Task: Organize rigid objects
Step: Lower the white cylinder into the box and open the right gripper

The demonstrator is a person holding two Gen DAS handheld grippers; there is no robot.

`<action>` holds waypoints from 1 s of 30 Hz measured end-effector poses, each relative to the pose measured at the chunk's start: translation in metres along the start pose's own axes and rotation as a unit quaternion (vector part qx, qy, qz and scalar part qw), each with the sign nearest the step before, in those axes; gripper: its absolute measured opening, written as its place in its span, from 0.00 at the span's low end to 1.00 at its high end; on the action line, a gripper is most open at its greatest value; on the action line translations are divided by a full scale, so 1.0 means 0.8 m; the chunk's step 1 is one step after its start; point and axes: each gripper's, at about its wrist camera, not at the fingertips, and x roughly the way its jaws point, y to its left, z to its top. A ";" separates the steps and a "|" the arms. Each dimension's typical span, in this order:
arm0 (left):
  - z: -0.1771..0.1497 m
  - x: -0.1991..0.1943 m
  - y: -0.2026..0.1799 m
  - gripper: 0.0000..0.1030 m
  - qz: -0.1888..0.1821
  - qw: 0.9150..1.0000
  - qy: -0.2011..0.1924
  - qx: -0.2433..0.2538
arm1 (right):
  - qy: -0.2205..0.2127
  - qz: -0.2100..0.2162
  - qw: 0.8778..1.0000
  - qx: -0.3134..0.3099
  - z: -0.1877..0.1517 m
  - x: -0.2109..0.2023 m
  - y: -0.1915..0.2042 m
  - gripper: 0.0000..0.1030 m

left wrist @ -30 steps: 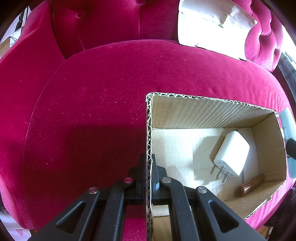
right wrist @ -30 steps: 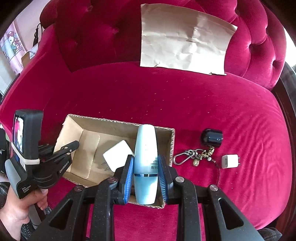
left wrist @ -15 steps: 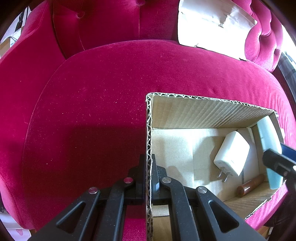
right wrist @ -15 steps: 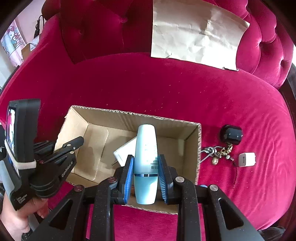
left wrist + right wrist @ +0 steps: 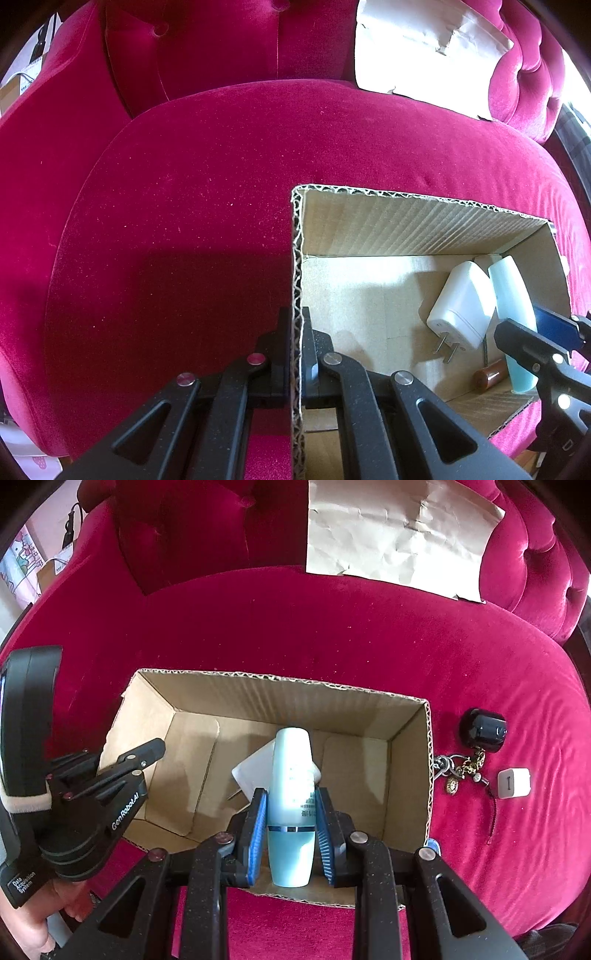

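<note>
Left gripper fingers pinch the box wall; right gripper fingers clamp the bottle above the charger.

The right claw comes down with the pale blue bottle clamped between its pads, and the bottle now reaches inside the cardboard box, its far end just over the white charger ahead of the claw.

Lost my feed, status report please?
Left gripper shut on box wall. Right gripper shut on blue bottle, inside the box. White charger beneath the bottle's tip.
</note>
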 end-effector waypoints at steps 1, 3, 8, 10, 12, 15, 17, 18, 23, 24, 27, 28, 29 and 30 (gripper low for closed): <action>-0.001 0.000 0.001 0.03 0.000 1.000 0.000 0.000 | 0.000 0.001 1.000 0.001 0.000 0.000 -0.001 0.26; -0.002 0.000 0.001 0.02 0.001 1.000 0.001 0.001 | 0.000 0.000 1.000 0.002 0.000 0.000 0.000 0.26; 0.006 0.006 -0.005 0.02 0.001 1.000 0.001 0.000 | 0.001 0.005 1.000 0.000 0.002 0.000 0.001 0.27; 0.013 0.011 -0.011 0.02 0.001 1.000 0.001 0.000 | -0.005 0.005 1.000 -0.002 0.002 -0.002 0.002 0.28; 0.013 0.011 -0.010 0.03 0.001 1.000 0.000 0.001 | -0.010 0.007 1.000 -0.008 0.003 -0.006 0.004 0.41; 0.014 0.012 -0.011 0.03 0.002 1.000 0.000 0.001 | -0.031 -0.011 0.999 -0.013 0.005 -0.016 0.006 0.64; 0.014 0.009 -0.010 0.03 0.002 1.000 0.000 0.002 | -0.039 -0.018 0.999 -0.014 0.006 -0.021 0.006 0.80; 0.014 0.009 -0.010 0.03 0.002 1.000 0.000 0.001 | -0.042 -0.022 0.999 -0.016 0.007 -0.022 0.007 0.84; 0.015 0.010 -0.011 0.03 0.001 1.000 -0.001 0.002 | -0.043 -0.034 0.998 -0.025 0.006 -0.022 0.009 1.00; 0.015 0.010 -0.011 0.03 0.002 1.000 -0.001 0.002 | -0.044 -0.036 0.998 -0.024 0.005 -0.022 0.009 1.00; 0.015 0.011 -0.011 0.03 0.002 1.000 -0.001 0.003 | -0.044 -0.039 0.998 -0.021 0.006 -0.021 0.008 1.00; 0.015 0.011 -0.011 0.03 0.002 1.000 -0.001 0.003 | -0.044 -0.040 0.998 -0.021 0.006 -0.022 0.007 1.00; 0.015 0.011 -0.012 0.03 0.003 1.000 -0.001 0.003 | -0.044 -0.039 0.998 -0.020 0.007 -0.022 0.006 1.00; 0.015 0.011 -0.012 0.03 0.003 1.000 -0.001 0.003 | -0.044 -0.038 0.998 -0.019 0.007 -0.023 0.006 1.00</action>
